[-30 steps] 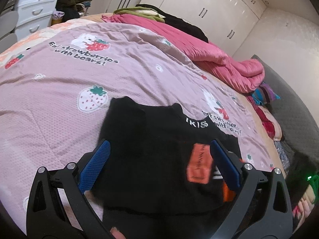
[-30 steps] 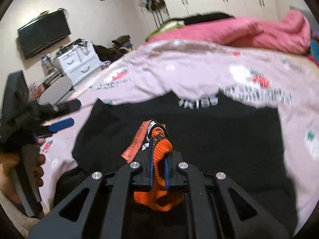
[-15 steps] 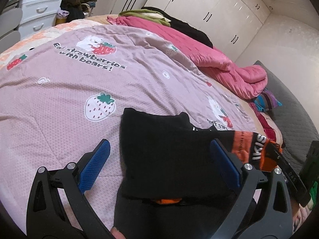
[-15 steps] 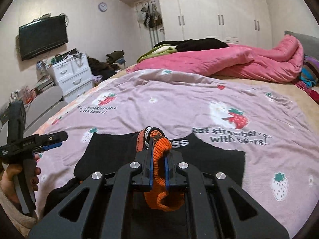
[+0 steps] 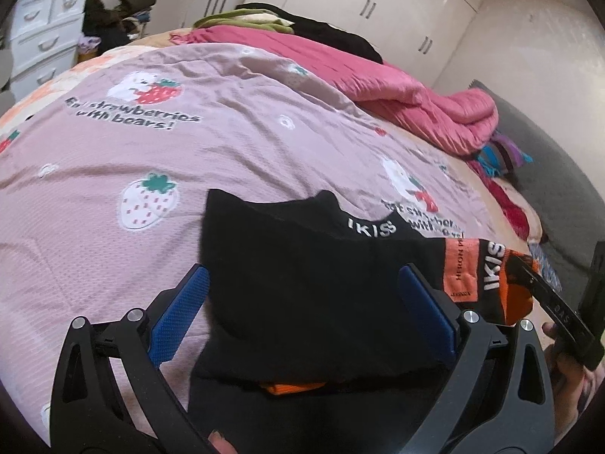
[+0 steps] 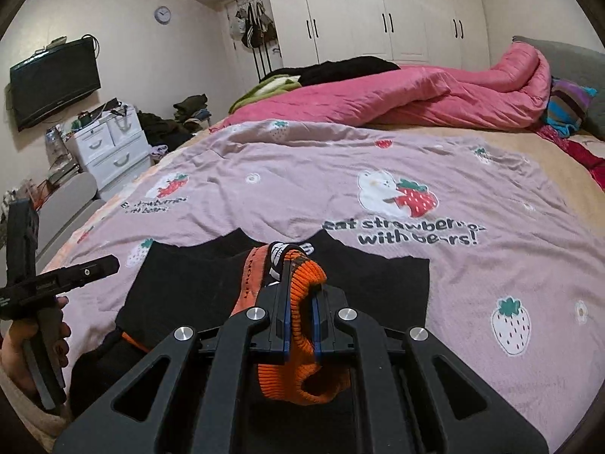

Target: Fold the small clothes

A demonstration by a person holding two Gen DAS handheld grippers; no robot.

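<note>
Home bedroom: bed (image 6: pixel 378 159), white wardrobe (image 6: pixel 378 7), wall TV (image 6: pixel 53 79), drawer chest (image 6: pixel 109 147).

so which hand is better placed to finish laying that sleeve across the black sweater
Right. The right gripper is already shut on the orange cuff above the black sweater, so it probably just needs to lower it. The left gripper is open, holding nothing.

Strawberry-print bedspread (image 6: pixel 302 196) under a rumpled pink quilt (image 6: pixel 416 98) — white wardrobes (image 6: pixel 378 7), wall television (image 6: pixel 55 81).
</note>
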